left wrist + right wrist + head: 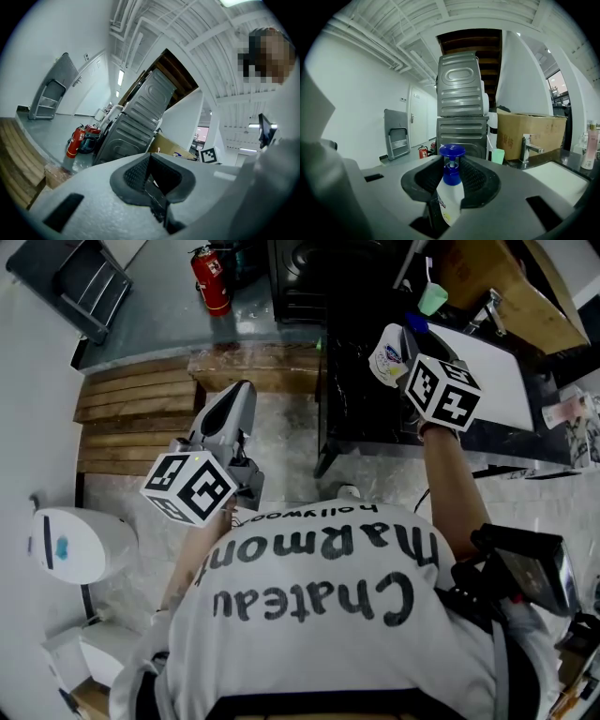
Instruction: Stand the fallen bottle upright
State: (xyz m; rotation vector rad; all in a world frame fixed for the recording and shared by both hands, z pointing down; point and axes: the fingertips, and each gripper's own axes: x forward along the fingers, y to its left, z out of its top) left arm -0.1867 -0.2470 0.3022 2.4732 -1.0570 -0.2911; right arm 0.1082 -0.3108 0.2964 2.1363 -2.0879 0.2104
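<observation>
The right gripper (pixel 451 182) is clamped on a white plastic pump bottle with a blue cap (pixel 450 194). The dark ribbed pads (pixel 474 180) press its shoulder from both sides. In the right gripper view the bottle stands cap-up with a slight lean, and its lower body is hidden down in the jaw slot. From the head view the right gripper (pixel 405 345) holds the bottle (pixel 385 360) over the black countertop (pixel 361 404), beside the white rectangular sink (pixel 492 371). The gripper body covers much of the bottle there, so I cannot tell whether its base touches the counter.

The left gripper (pixel 149 174) is closed on nothing, pads together. It hangs low over the pale floor (pixel 281 442), well apart from the counter (pixel 242 390).

Further out stand two stacked grey metal machines (pixel 461 105), a brown cardboard box (pixel 529 133), a chrome tap (pixel 530 142), a pale green cup (pixel 498 155) and a red fire extinguisher (pixel 210 279). Brown wooden planks (pixel 131 413) lie on the left. The person's white printed shirt (pixel 319 615) blocks the lower part of the head view.
</observation>
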